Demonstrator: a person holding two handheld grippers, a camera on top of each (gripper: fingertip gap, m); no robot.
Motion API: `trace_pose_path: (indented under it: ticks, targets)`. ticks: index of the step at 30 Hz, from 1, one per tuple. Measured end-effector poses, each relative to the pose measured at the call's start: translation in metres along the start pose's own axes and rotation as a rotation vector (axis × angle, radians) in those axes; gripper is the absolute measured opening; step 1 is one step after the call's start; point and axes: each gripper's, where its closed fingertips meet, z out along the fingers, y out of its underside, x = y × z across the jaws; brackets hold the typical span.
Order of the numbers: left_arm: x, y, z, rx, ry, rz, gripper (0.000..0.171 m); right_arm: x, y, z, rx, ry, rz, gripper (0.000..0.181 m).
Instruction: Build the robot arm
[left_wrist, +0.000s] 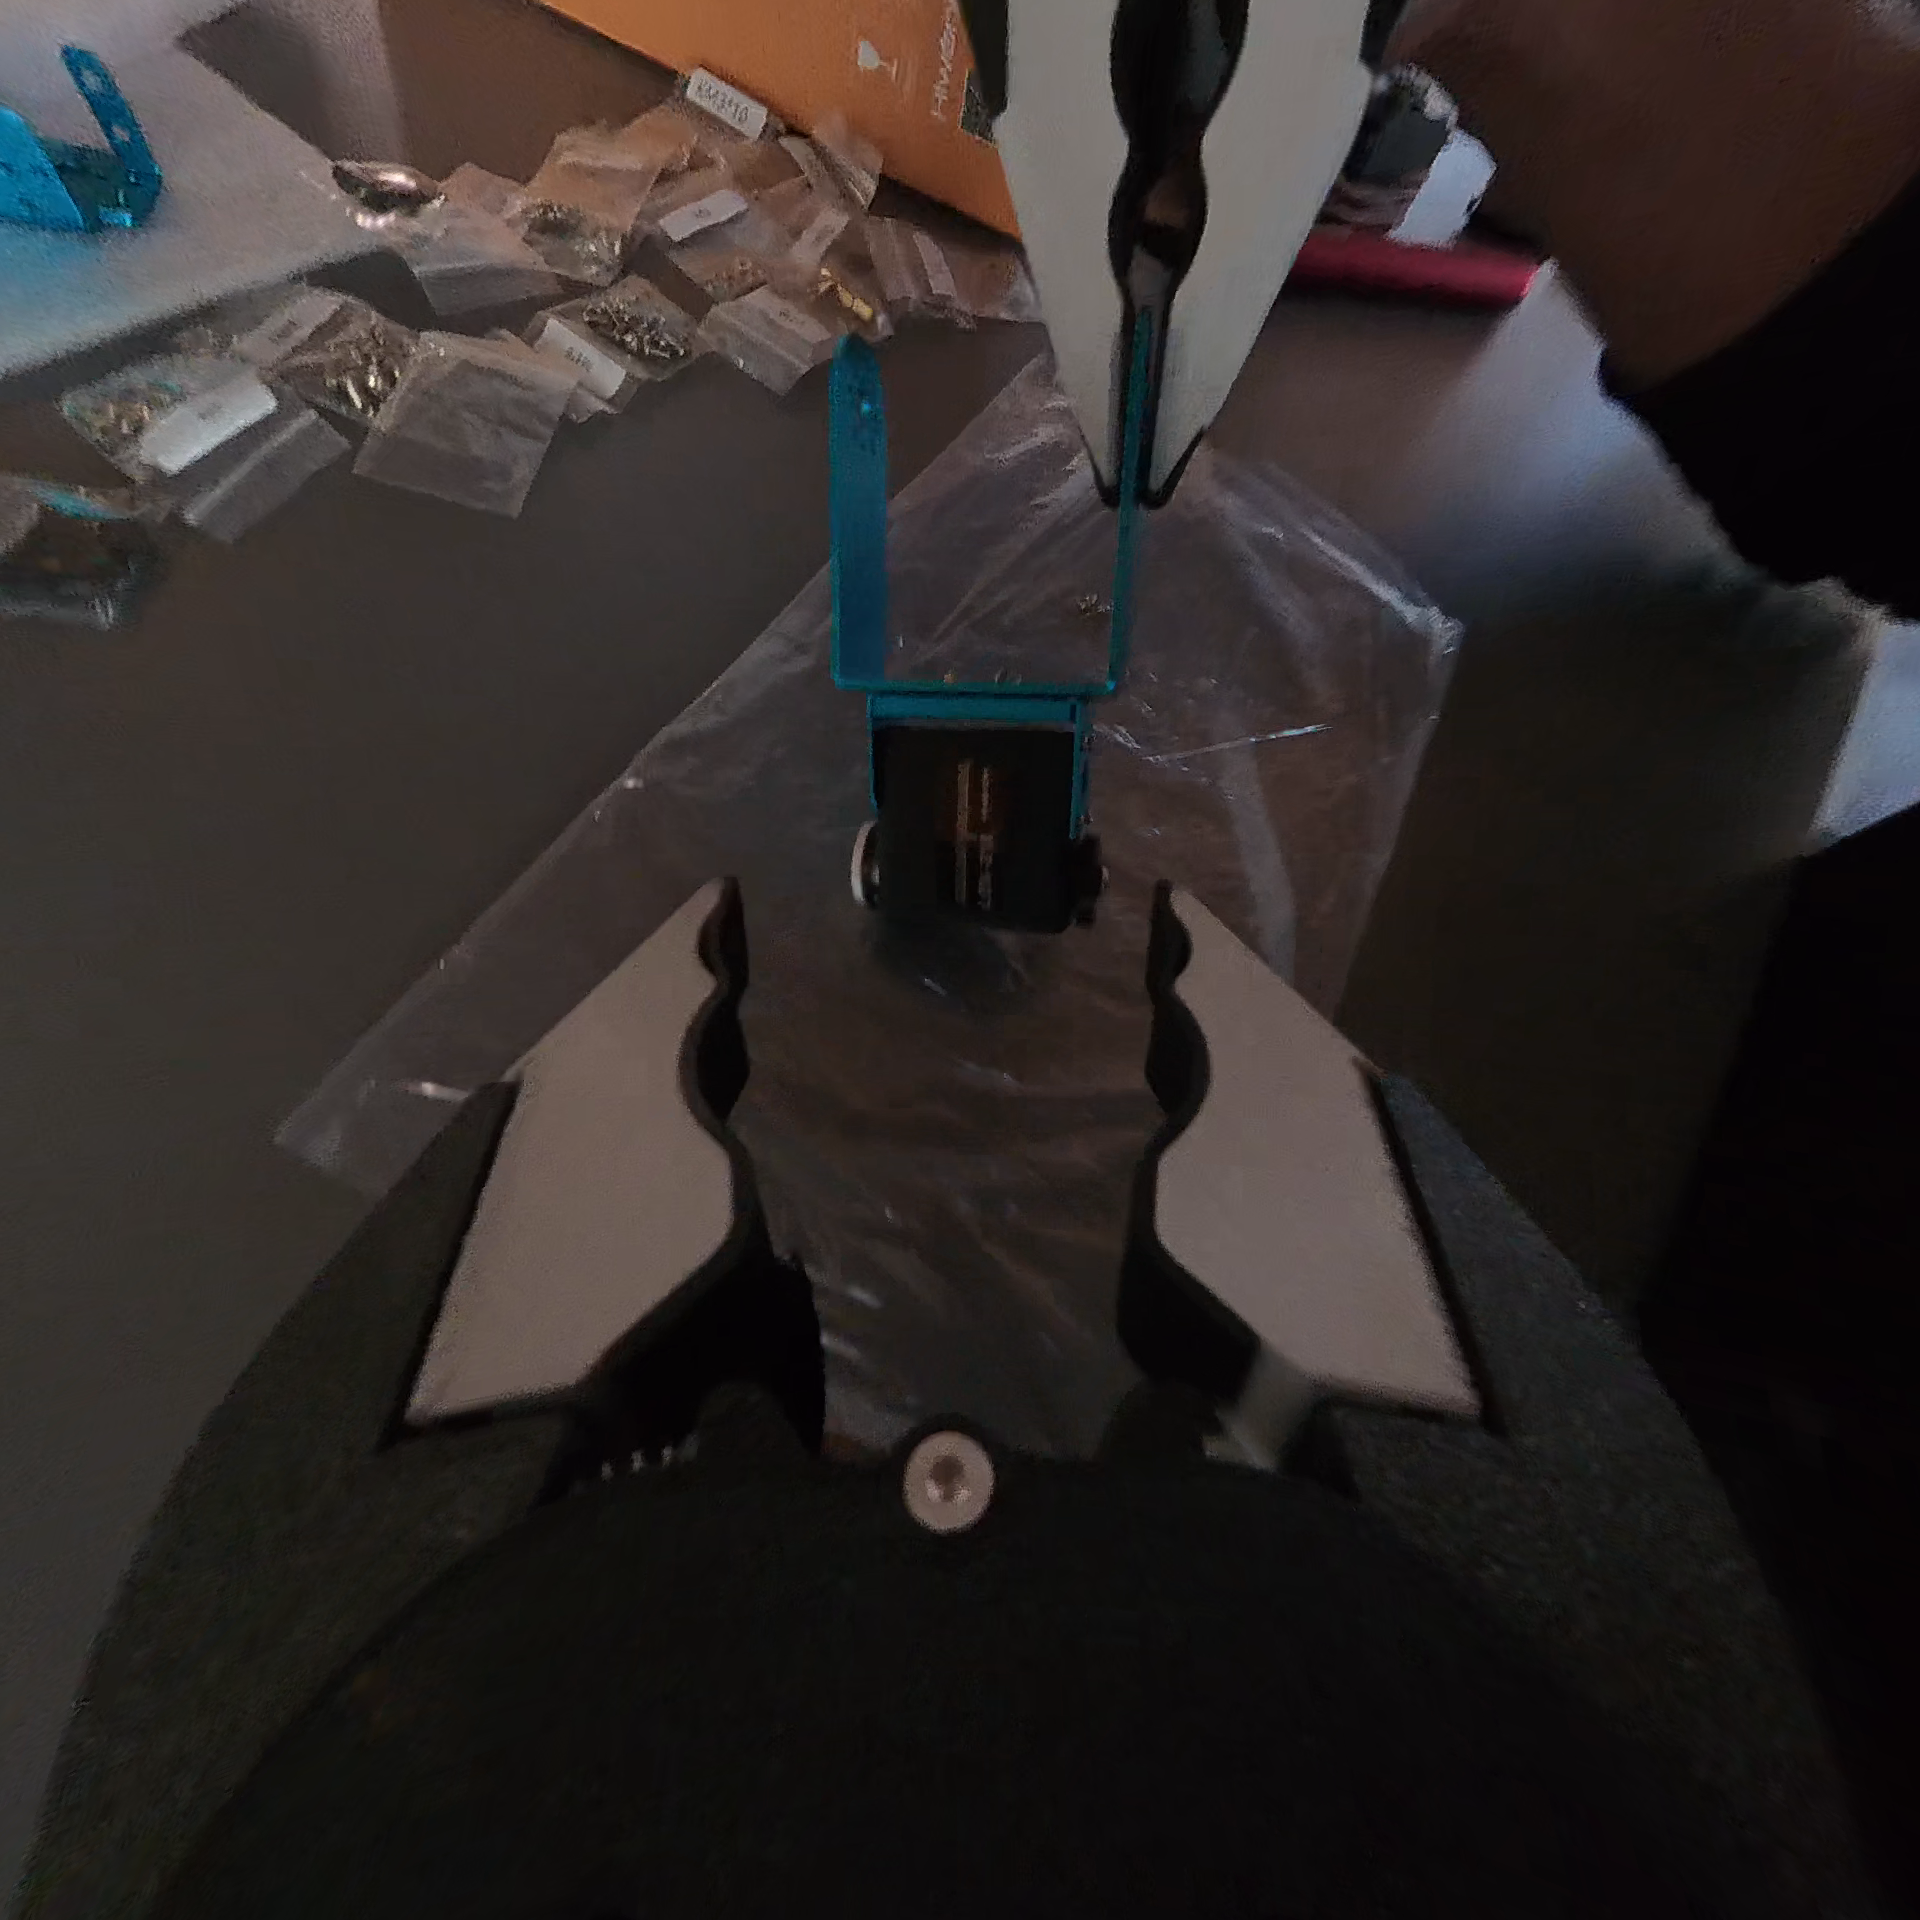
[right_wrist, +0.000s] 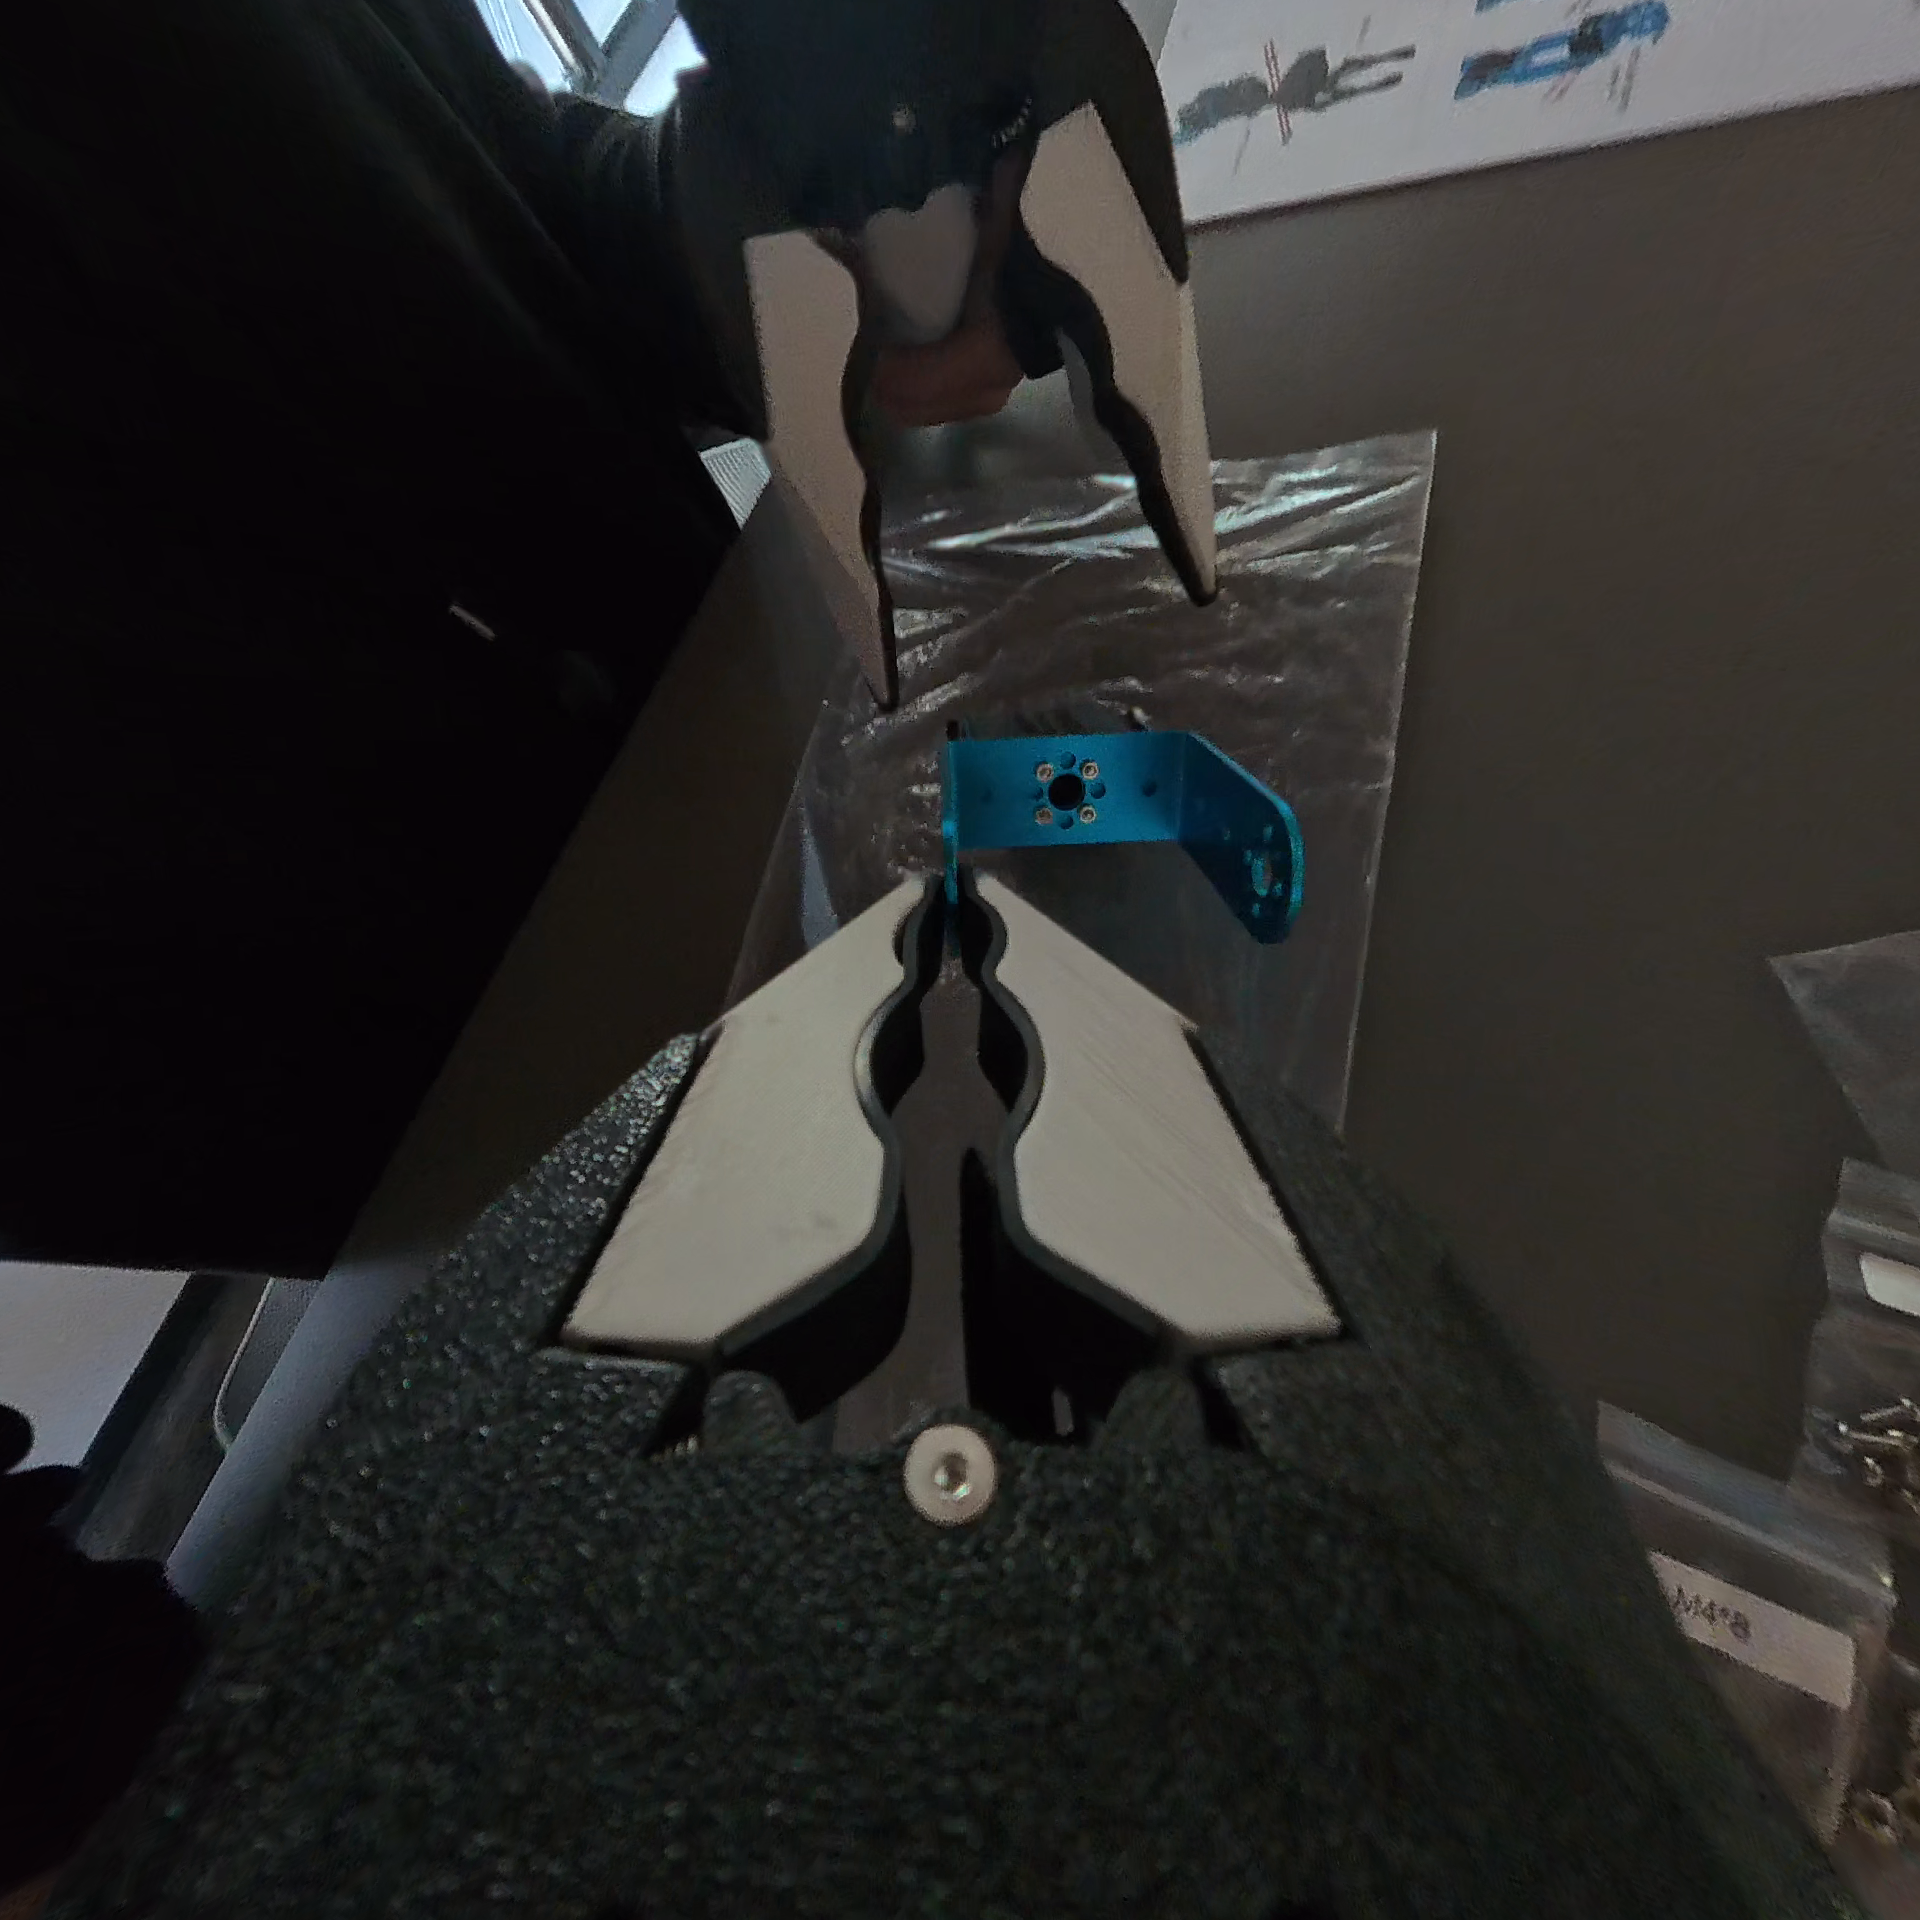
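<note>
The right tool (right_wrist: 951, 899) is closed on one arm of a blue U-shaped bracket (right_wrist: 1117, 805), pinching the thin metal edge between its tips. In the left wrist view the same right tool (left_wrist: 1132, 473) comes down from above and grips the bracket (left_wrist: 857, 520) by its right arm, the U pointing up. A black servo (left_wrist: 977, 831) is fixed under the bracket's base, with a white disc on its left side. It sits at or just above a clear plastic bag (left_wrist: 1299, 665) spread flat on the dark worktop (left_wrist: 416, 779); whether it touches cannot be told.

The left tool (left_wrist: 945, 899) stands wide open and holds nothing, its tips either side of the gap just short of the servo. From the right wrist view the left tool (right_wrist: 1044, 649) hangs over the bag (right_wrist: 1299, 582), open, just beyond the bracket.

Toward the worktop's far left lies a heap of small bags (left_wrist: 582, 270) of screws with white labels, beside an orange box (left_wrist: 831, 73). More blue brackets (left_wrist: 73, 166) rest on a white sheet (left_wrist: 156, 260) at the far left corner. A red strip (left_wrist: 1413, 270) lies at the far right. More screw bags (right_wrist: 1818, 1558) lie near the right edge in the right wrist view, and a person's dark sleeve (right_wrist: 312, 623) fills its left side.
</note>
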Motion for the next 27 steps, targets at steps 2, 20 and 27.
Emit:
trace_pose_path:
  ticks: [2,20,27]
  targets:
    - [0.005,-0.003,0.012,-0.023,-0.014,0.063,0.077,-0.001,0.004,0.001,-0.036,0.001,0.003,0.002]
    - [-0.004,-0.003,0.047,-0.236,-0.273,0.059,0.05,0.031,0.04,-0.012,-0.091,0.185,0.061,0.022]
    - [-0.004,0.002,0.056,-0.278,-0.355,0.045,0.05,0.038,0.047,-0.007,-0.13,0.282,-0.004,0.016]
